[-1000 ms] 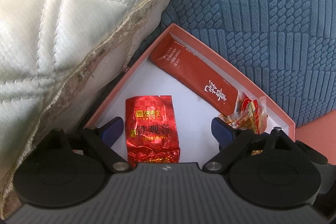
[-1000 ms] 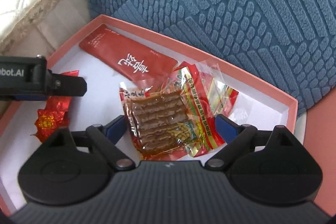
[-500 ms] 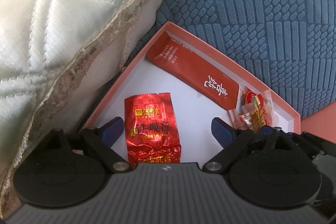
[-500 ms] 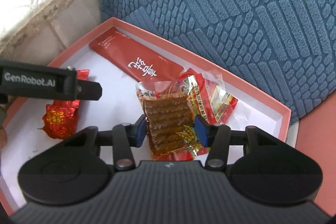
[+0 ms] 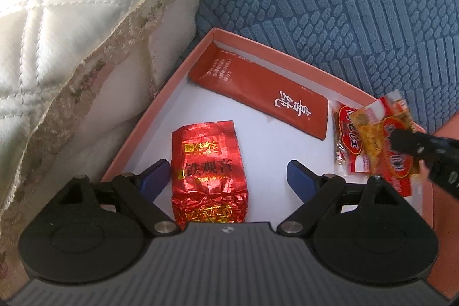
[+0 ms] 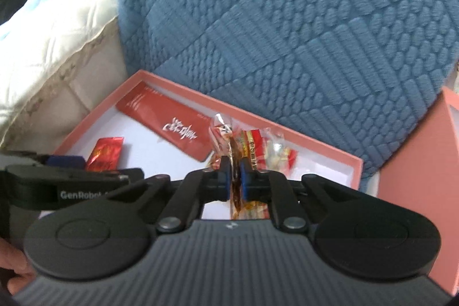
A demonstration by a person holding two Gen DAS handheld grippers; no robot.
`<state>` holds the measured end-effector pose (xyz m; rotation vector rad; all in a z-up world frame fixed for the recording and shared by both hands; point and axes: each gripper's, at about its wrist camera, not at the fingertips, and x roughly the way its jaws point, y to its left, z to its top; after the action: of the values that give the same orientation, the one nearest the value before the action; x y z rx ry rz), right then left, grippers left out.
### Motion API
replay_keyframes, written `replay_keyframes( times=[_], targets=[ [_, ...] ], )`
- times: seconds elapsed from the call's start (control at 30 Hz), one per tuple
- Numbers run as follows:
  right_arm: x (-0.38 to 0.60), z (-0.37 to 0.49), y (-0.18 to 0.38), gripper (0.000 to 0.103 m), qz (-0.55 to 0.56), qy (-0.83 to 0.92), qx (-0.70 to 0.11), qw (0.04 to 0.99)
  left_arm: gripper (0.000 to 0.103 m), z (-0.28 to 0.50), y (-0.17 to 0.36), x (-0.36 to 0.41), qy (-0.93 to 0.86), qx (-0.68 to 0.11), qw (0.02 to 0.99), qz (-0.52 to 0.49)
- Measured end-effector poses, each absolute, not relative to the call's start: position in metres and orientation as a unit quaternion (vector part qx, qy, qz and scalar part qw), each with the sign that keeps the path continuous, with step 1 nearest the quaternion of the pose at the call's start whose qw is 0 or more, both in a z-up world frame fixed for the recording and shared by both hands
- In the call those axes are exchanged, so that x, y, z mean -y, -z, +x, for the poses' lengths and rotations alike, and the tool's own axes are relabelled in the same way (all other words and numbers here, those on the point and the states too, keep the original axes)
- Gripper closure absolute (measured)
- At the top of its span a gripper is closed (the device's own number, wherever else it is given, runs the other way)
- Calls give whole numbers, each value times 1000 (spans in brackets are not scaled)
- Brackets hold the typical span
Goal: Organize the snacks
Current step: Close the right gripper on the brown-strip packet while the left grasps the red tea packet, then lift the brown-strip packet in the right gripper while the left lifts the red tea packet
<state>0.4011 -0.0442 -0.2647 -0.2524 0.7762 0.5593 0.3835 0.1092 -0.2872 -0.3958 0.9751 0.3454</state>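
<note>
A pink box (image 5: 160, 111) with a white floor holds the snacks. My left gripper (image 5: 226, 175) straddles a red foil tea packet (image 5: 209, 162) lying flat; its jaws are closing, and the pads stand clear of the packet. A long red sachet (image 5: 264, 96) lies along the far wall. My right gripper (image 6: 233, 177) is shut on a clear packet of brown strips (image 6: 229, 142), held on edge above the box. In the left wrist view that packet (image 5: 373, 134) hangs at the right, above a red candy packet (image 5: 347, 134).
A blue textured cushion (image 6: 287, 33) rises behind the box, and a white quilted pillow (image 5: 71, 19) presses against its left side. More wrapped snacks (image 6: 269, 154) lie at the box's right end. A pink box part (image 6: 416, 162) stands to the right. A hand (image 6: 14, 268) shows at lower left.
My right gripper's jaws came together on the brown-strip packet and raised it off the box floor, turning it on edge. The left gripper rolled slightly and stayed over the tea packet.
</note>
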Motion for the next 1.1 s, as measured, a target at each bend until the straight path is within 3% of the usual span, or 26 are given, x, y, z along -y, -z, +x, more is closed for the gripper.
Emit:
replay_keyframes(
  times=[0.1,0.23,0.4,1.1],
  targets=[
    [52,400,259,93,-111,-265,-368,884,22,382,287,-107,-169,-460,854,-176],
    [58,397,254,94,-100,-259,-363,889,41,383,286,-110,-178,-456,857,-161],
    [63,393,249,94,-89,-258,-360,892,48,380,284,-115,-176,-451,859,-166],
    [69,345,239,94,-47,-267,-357,894,53,346,266,-111,-134,-426,870,-209]
  ],
)
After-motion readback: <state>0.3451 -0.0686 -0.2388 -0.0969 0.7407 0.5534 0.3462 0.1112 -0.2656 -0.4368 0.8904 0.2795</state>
